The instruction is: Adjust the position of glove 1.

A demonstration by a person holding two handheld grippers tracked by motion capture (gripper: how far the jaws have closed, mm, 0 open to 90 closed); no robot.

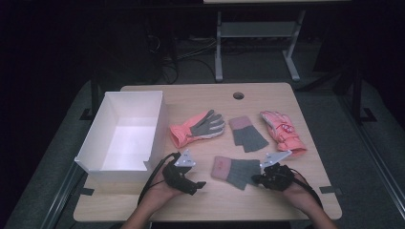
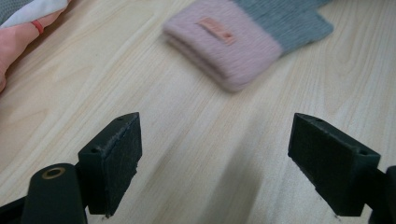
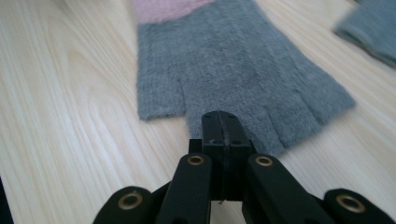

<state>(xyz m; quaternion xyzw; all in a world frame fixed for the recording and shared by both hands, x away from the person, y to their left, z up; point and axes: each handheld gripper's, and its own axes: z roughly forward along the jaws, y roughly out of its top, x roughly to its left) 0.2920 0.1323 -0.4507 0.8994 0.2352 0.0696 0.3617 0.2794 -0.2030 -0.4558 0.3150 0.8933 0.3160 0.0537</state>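
A knit glove [image 1: 234, 171] with a pink cuff and grey fingers lies flat on the wooden table [image 1: 210, 100] near the front edge. My right gripper [image 1: 255, 179] is shut, and its tip rests at the glove's finger end. In the right gripper view the closed jaws [image 3: 220, 116] overlap the edge of the grey fingers [image 3: 233, 60]; no fabric shows between them. My left gripper [image 1: 193, 186] is open just left of the glove. In the left gripper view its jaws [image 2: 215, 135] stand wide apart over bare wood, with the pink cuff [image 2: 233, 42] ahead.
A matching knit glove [image 1: 247, 134] lies behind, flanked by a salmon ski glove lying palm up [image 1: 198, 128] and a pink ski glove [image 1: 282, 131]. A white open box [image 1: 155, 129] stands at the table's left. A cable hole [image 1: 238, 95] is near the far edge.
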